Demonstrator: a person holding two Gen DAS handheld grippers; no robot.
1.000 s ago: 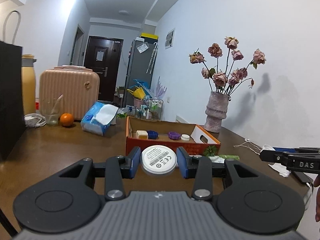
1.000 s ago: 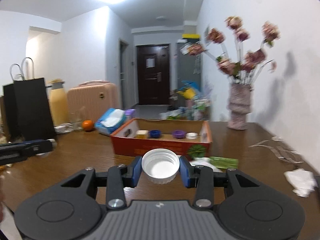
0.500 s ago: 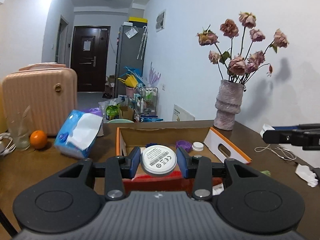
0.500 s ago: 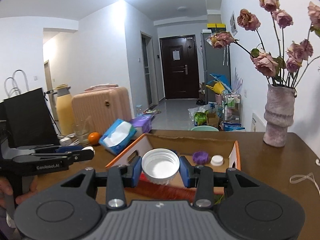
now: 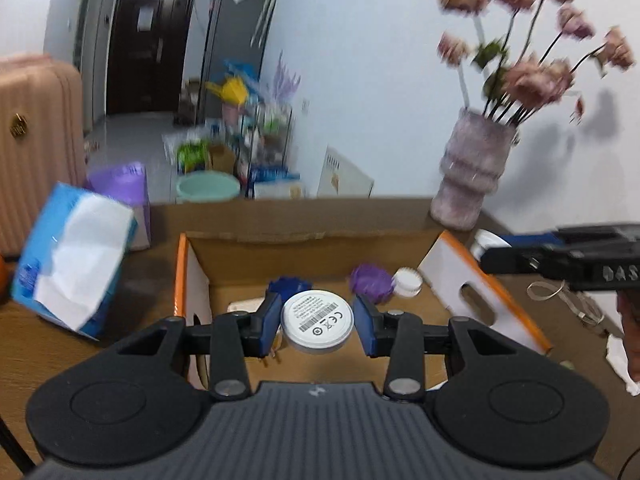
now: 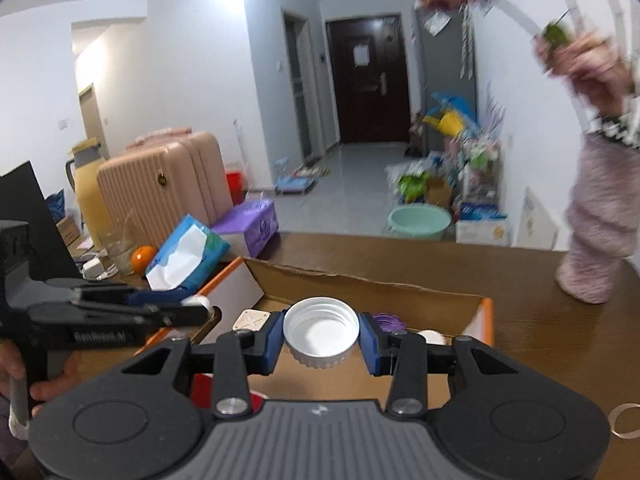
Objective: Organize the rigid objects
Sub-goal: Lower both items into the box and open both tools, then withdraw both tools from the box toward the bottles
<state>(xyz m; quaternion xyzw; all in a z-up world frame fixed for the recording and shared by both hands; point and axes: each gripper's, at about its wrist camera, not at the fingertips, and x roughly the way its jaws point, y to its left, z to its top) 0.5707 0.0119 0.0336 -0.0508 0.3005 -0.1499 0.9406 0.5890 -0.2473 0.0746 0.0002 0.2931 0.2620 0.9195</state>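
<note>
Now carried over the cardboard box: left gripper clamped on white disc, right gripper on ribbed cap; release likely next.

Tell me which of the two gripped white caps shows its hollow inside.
The white ribbed cap in the right gripper: its open side faces up. The left gripper holds a closed white disc with a printed barcode label.

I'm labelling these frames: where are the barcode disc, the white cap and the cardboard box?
barcode disc (image 5: 317, 319), left wrist view, label face
white cap (image 6: 320, 330), right wrist view, hollow inside
cardboard box (image 5: 308, 252), left wrist view, inner back wall
</note>
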